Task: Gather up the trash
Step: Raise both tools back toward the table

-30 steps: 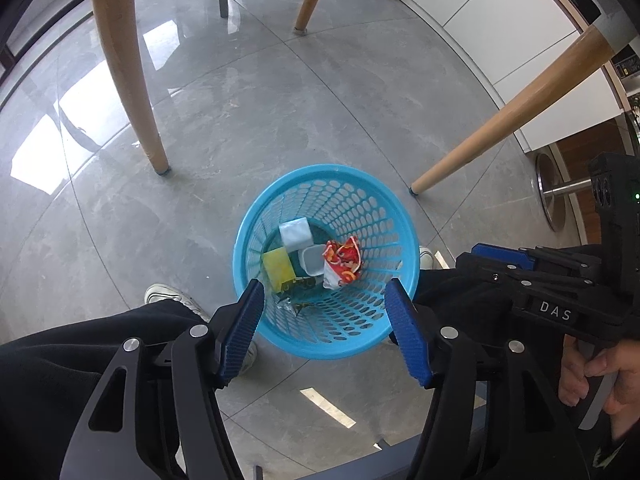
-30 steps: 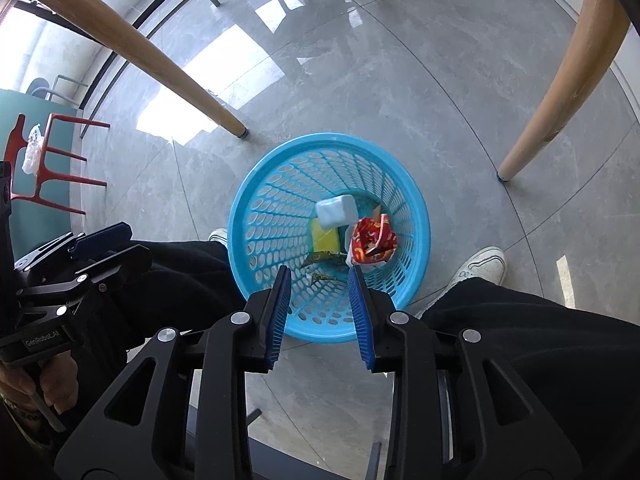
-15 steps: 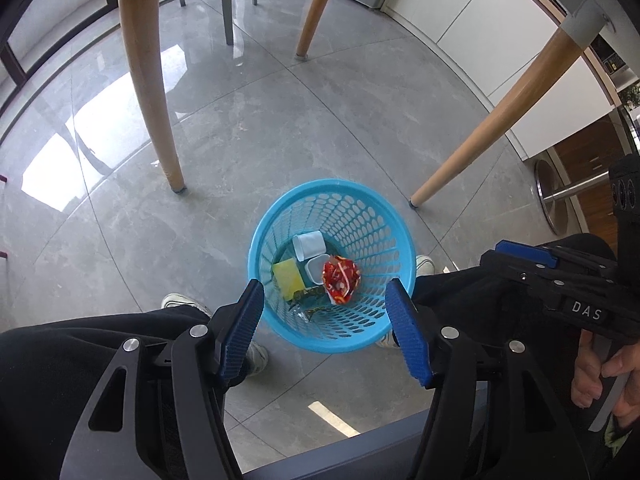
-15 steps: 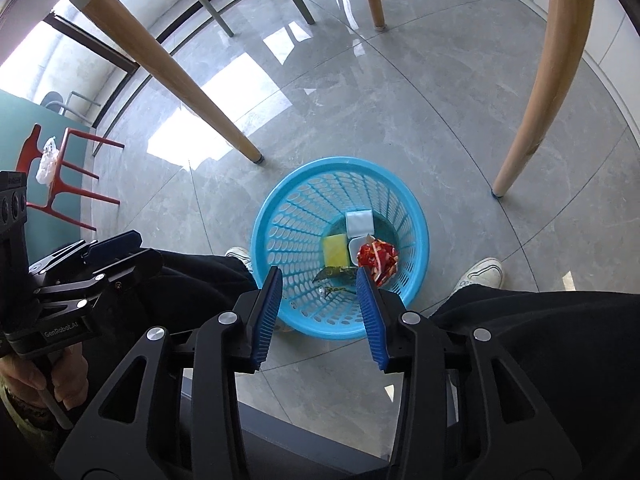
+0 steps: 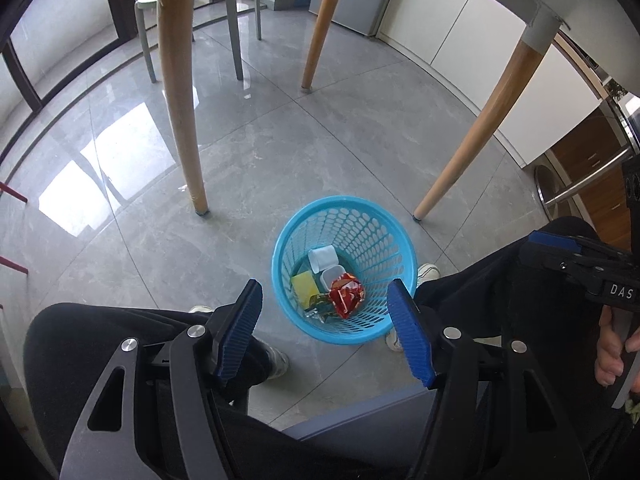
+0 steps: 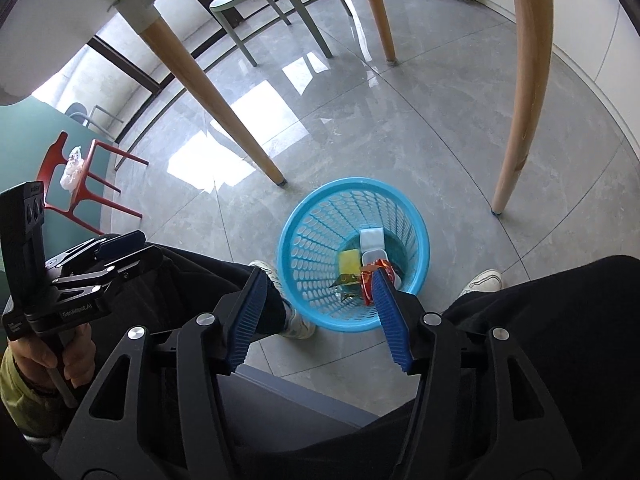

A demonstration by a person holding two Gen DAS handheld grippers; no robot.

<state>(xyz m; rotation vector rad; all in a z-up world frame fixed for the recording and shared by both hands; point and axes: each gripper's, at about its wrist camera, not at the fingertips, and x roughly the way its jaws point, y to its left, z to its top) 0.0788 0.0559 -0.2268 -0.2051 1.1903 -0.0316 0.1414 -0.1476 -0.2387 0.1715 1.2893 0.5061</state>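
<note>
Two claws hang above a blue perforated wastebasket (image 5: 362, 240) on the grey tiled floor (image 5: 120, 240). Nearest, the left claw (image 5: 325, 322) stands released with nothing between its jaws; the right claw (image 6: 316, 312) is opening, also empty. Below and beyond them, between the person's white shoes, the basket holds a red snack wrapper (image 5: 346, 294), a yellow sponge (image 5: 304, 285) and white plastic containers (image 5: 323, 258). Farther off stand wooden table legs (image 5: 180, 92).

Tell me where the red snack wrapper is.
In both views, the red snack wrapper lies inside the blue basket, beside the yellow sponge, below two white cups.
</note>
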